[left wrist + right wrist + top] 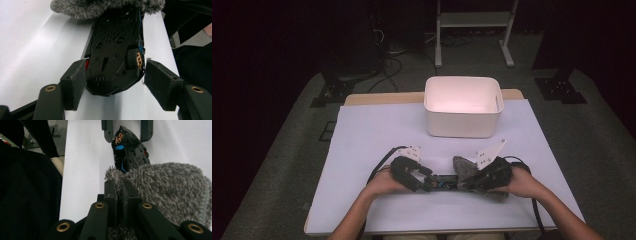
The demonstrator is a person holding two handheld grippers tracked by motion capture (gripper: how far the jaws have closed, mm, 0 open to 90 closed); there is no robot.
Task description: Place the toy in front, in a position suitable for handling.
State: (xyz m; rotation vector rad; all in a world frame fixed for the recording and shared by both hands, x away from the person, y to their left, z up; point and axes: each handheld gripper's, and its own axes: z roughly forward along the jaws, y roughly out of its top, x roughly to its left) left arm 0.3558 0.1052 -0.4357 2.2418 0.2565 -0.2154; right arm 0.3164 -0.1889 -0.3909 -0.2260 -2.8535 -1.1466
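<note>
A black toy car [443, 181] with blue trim and gold wheels lies tipped on the white sheet, its underside [112, 50] facing the left gripper view. My left gripper [428, 179] straddles the car's near end, jaws open, with a slim gap at the wheel-side pad [157, 85]. A grey fluffy cloth [463, 166] is draped over the car's other end [130, 150]. My right gripper [122, 192] is shut on the edge of that cloth [170, 187]. In the right gripper view, the left gripper [125, 130] brackets the car's far end.
A white bin [462, 125] stands at the back centre of the table. The white sheet [372, 130] covers the tabletop, and its front edge runs just below both forearms. Dark stands and cables sit on the floor beyond the table.
</note>
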